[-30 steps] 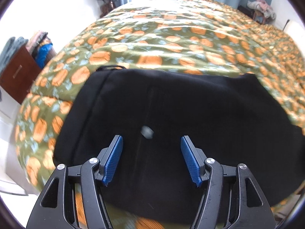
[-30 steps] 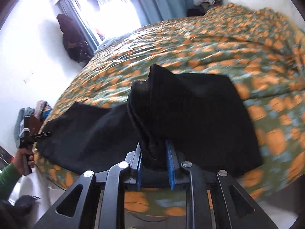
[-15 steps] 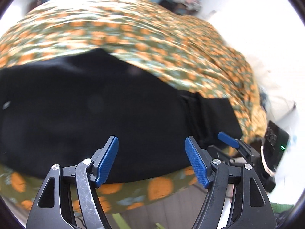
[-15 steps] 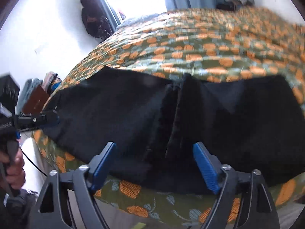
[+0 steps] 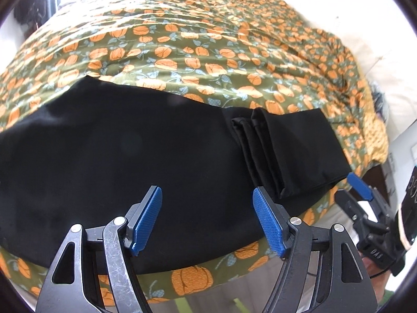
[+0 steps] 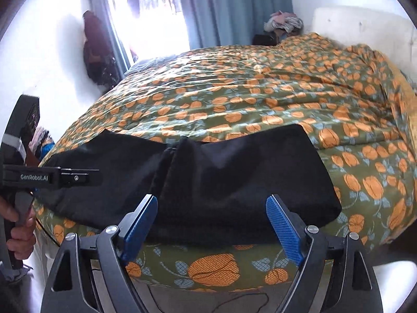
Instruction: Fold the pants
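Pants [image 5: 130, 156] are laid flat along the near edge of the bed [image 5: 208, 52], with one end already turned over onto the rest, so that a thicker folded flap [image 5: 294, 146] lies toward three o'clock in the left wrist view. In the right wrist view the same flap [image 6: 247, 169] is spread from the centre toward three o'clock, its bunched edge running from twelve down to seven o'clock.

The fingers of the left gripper [image 5: 208, 219] are held wide apart and nothing is gripped between them; they are poised over the near hem at six o'clock. The fingers of the right gripper [image 6: 211, 227] are likewise spread apart and empty, just short of the cloth's near edge.

Several risks can be judged from this. The near hem lies very close to the edge of the bed, so a careless tug could drag the cloth off. The flap's edge is seen to be bunched and layered; if only the top layer is pinched, the layers could be pulled apart and the fold undone. The bedcover [image 6: 234, 99] could be caught together with the pants if the fingers are pressed too deep. The dark cloth hides its creases, so a skewed fold could go unnoticed
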`<state>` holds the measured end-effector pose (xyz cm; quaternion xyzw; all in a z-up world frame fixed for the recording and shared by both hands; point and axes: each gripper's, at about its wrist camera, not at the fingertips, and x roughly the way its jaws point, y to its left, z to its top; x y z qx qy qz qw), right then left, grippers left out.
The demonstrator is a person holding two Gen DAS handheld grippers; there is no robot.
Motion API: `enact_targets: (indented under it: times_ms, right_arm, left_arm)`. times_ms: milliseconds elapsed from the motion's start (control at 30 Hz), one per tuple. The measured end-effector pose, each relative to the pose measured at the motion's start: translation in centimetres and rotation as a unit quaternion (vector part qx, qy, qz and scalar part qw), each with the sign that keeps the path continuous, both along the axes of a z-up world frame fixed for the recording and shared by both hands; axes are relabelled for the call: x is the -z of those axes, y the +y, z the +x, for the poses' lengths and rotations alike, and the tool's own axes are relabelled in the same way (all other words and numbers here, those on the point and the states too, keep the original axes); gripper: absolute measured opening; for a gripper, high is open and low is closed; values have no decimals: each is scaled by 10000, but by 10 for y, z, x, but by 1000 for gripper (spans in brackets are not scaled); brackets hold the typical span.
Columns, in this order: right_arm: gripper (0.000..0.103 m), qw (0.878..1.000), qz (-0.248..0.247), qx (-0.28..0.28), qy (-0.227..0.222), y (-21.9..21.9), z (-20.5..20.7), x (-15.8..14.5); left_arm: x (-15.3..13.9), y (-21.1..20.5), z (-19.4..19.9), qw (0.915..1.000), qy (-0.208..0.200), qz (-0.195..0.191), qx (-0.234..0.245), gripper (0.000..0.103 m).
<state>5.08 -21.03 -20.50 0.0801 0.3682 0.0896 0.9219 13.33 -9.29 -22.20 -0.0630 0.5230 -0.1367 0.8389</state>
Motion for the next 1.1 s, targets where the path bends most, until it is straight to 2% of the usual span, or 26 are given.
enact_targets:
  times_ms: [200,333,400,433,467,533,567,633,700,800,867,967,1033,1100]
  right_arm:
    - [85,10000,55,10,13,-2,-1,4]
    - [85,10000,72,4,24,-1,-1,5]
    - [85,9999,136,48,-16,-6,-2,0]
    - [85,9998,143,88,-78,-9,-4,-4]
    - [85,9997,110,140,-183,-14,-8,-9]
    - [85,9993,-22,197,-327,-19,-15,-14]
    - [85,9990,-95,227,-376,-21,-18,-15]
    - [85,9988,-36,291,-386,-25,-20,-12]
    - [85,9990,39,318,-314,-28,-16,-11]
    - [85,9991,100,283,-311,-28,-14,-10]
    - [85,9991,94,232,-349,-26,-16,-10]
    - [85,9992,99,175,-336,-25,-17,-8]
    - [85,9993,135,178,-306,-26,-17,-6]
    - [85,9992,169,209,-290,-27,-17,-6]
  left_arm:
    - [4,-3,2,9993,61,379,26,75]
    - [6,-7,4,9990,105,428,63,75]
    - [4,-7,4,9998,88,164,107,75]
    - [2,-5,3,9997,77,-156,166,75]
    - [1,-3,3,9975,92,-644,267,74]
    - [1,-5,3,9893,139,-1371,477,67]
    - [2,-10,3,9862,116,-1529,623,63]
    - [4,-28,6,9856,70,-1402,945,44]
    - [9,-47,9,9835,101,-1349,1200,34]
    - [19,-61,18,9874,291,-1110,1088,31]
    - [24,-59,22,9896,400,-1066,876,31]
    - [27,-56,21,9911,426,-1013,750,41]
    - [25,-57,19,9908,358,-1046,776,56]
    - [27,-61,21,9897,382,-1085,854,67]
